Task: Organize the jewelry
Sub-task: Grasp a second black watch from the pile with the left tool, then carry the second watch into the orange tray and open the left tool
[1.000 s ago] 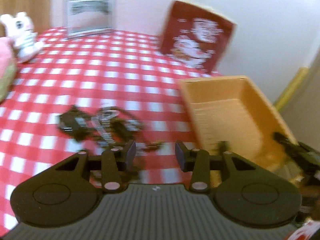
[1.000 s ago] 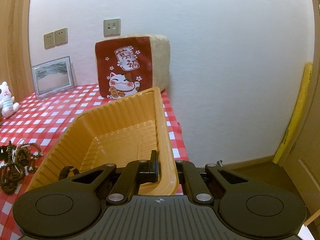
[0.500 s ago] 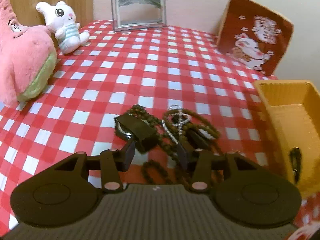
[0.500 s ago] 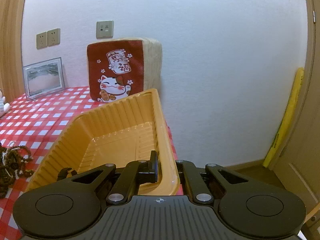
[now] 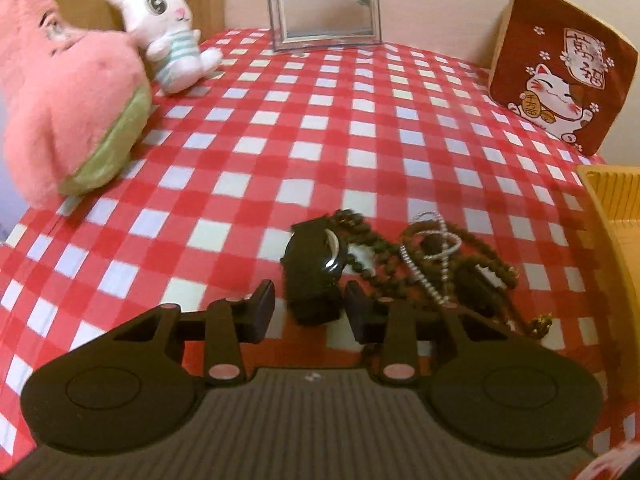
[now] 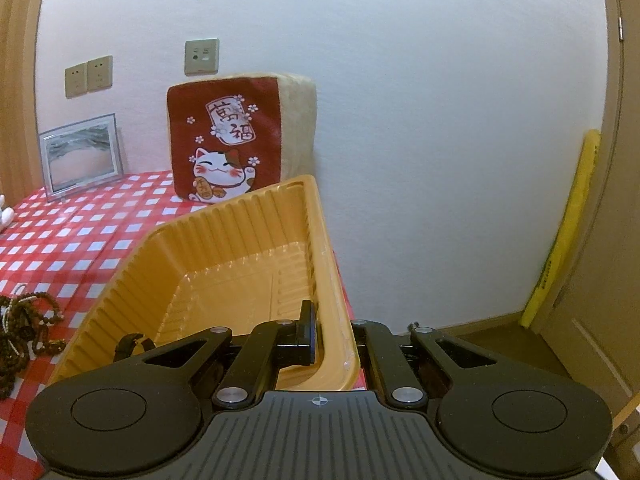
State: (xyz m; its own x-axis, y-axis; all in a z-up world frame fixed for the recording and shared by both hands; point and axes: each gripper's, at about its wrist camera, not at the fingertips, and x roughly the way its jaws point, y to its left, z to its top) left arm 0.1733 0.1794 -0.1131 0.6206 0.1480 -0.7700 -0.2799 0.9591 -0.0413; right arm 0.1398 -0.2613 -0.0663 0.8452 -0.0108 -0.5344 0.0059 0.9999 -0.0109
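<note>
Left gripper [image 5: 310,312]: angled down over the bench [image 5: 280,136], its fingers [image 5: 262,312] apart and just now closing in, with the near end of the watch between them.
Watch [image 5: 320,264]: black, lying on the checked cloth, its strap end in the gap between the two fingers; no pad visibly presses on it, and a sliver of cloth shows on each side.
Beads [image 5: 400,256]: dark strands in a tangle just right of the watch and touching it, partly behind the right-hand finger.
Chain [image 5: 430,248]: silvery, looped across the top of the beads.
Right gripper [image 6: 332,340]: fingers [image 6: 306,332] clamped on the near right wall of the tray, one finger inside and the other outside the rim.
Tray [image 6: 248,248]: orange, ribbed plastic, at the bench's right edge beside the jewelry pile; a small dark item lies in its near left corner, too hidden to tell what it is.
Pink plush [image 5: 68,104]: at the left edge of the bench, well apart from the watch.
Rabbit [image 5: 168,48]: white, leaning against the pink plush, farther back.
Cushion [image 5: 560,80]: red, with a cat print, standing at the far right against the wall.
Frame [image 5: 324,4]: upright at the far edge of the bench.
</note>
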